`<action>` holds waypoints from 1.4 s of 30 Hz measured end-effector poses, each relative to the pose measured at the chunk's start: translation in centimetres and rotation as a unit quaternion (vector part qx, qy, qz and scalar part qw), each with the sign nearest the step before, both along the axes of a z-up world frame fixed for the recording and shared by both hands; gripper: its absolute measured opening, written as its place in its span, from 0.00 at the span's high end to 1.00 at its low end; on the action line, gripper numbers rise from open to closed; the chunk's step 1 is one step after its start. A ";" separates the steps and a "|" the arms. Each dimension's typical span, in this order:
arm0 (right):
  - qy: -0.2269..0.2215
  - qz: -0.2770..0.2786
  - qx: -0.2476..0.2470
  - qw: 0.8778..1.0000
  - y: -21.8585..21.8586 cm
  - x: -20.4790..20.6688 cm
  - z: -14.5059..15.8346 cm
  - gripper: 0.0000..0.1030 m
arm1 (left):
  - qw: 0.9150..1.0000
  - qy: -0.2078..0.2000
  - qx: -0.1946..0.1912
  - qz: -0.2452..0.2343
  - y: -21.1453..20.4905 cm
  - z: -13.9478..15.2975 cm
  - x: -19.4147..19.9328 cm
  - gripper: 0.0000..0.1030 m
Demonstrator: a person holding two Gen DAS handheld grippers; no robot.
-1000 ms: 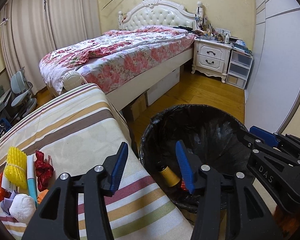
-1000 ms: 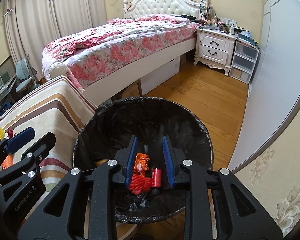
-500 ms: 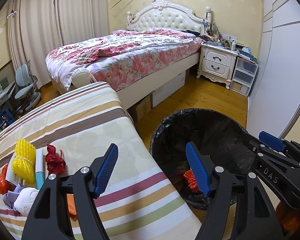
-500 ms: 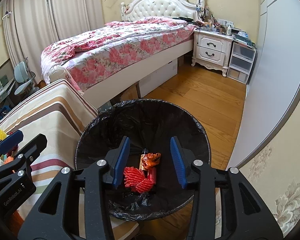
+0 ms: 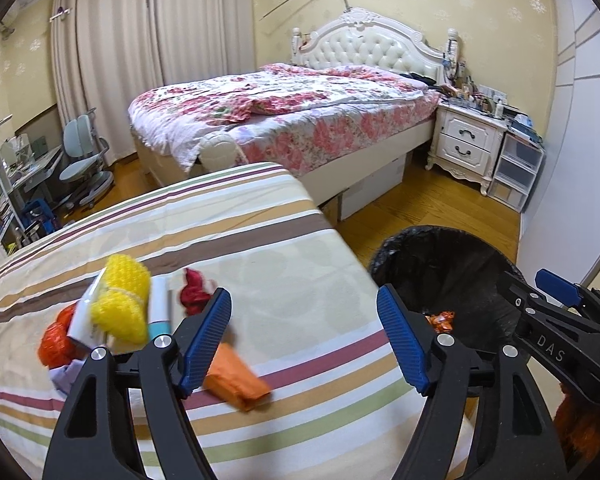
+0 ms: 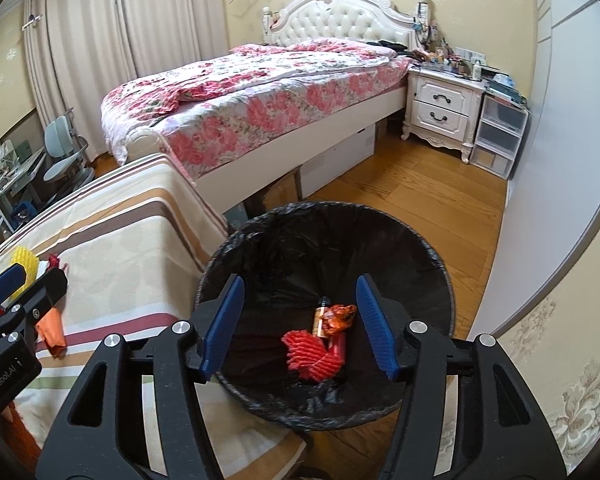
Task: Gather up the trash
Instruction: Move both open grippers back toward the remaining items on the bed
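Observation:
A black-lined trash bin point(image 6: 428, 256) stands on the floor beside a striped table point(image 5: 260, 248). In it lie a red net point(image 6: 306, 354), an orange wrapper point(image 6: 338, 314) and a small bottle point(image 6: 321, 316). My right gripper point(image 6: 300, 322) is open and empty above the bin. My left gripper point(image 5: 304, 336) is open and empty above the table's right part. On the table lie an orange wrapper point(image 5: 236, 378), a yellow foam net point(image 5: 120, 298), a red scrap point(image 5: 194, 290), a teal-and-white tube point(image 5: 158, 306) and an orange-red piece point(image 5: 56, 340).
A bed with a floral cover point(image 5: 284, 120) stands beyond the table. A white nightstand point(image 5: 466, 144) and plastic drawers point(image 5: 516, 172) are at the far right by a white wall. Desk chairs point(image 5: 84, 160) stand at the far left. The floor is wood.
My right gripper opened and the red net and wrapper dropped into the bin. My left gripper swung left from over the bin to over the table and opened wider.

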State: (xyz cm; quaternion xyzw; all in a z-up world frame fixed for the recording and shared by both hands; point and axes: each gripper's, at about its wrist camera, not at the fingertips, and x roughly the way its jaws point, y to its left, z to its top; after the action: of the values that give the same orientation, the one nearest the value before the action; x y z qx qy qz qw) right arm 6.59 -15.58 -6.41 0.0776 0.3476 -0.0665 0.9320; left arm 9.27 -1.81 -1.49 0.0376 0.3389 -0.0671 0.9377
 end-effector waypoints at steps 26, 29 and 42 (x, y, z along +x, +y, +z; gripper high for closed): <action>0.010 0.177 -0.033 0.984 17.1 -0.3 1.2 0.43 | 0.983 0.014 -0.016 0.184 18.7 -0.3 -4.8 0.27; 0.016 0.193 -0.041 0.980 18.8 -0.5 0.8 0.43 | 0.980 0.020 -0.021 0.198 20.0 -0.8 -5.2 0.27; 0.058 0.226 -0.055 0.971 21.3 0.1 -1.3 0.58 | 0.981 0.034 -0.026 0.191 21.1 -1.7 -5.1 0.27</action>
State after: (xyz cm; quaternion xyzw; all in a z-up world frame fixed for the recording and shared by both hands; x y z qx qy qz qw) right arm 6.68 5.69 -7.66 -0.0580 0.4056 0.1224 0.9040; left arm 4.13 19.26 -3.24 -0.0548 0.3694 0.1036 0.9218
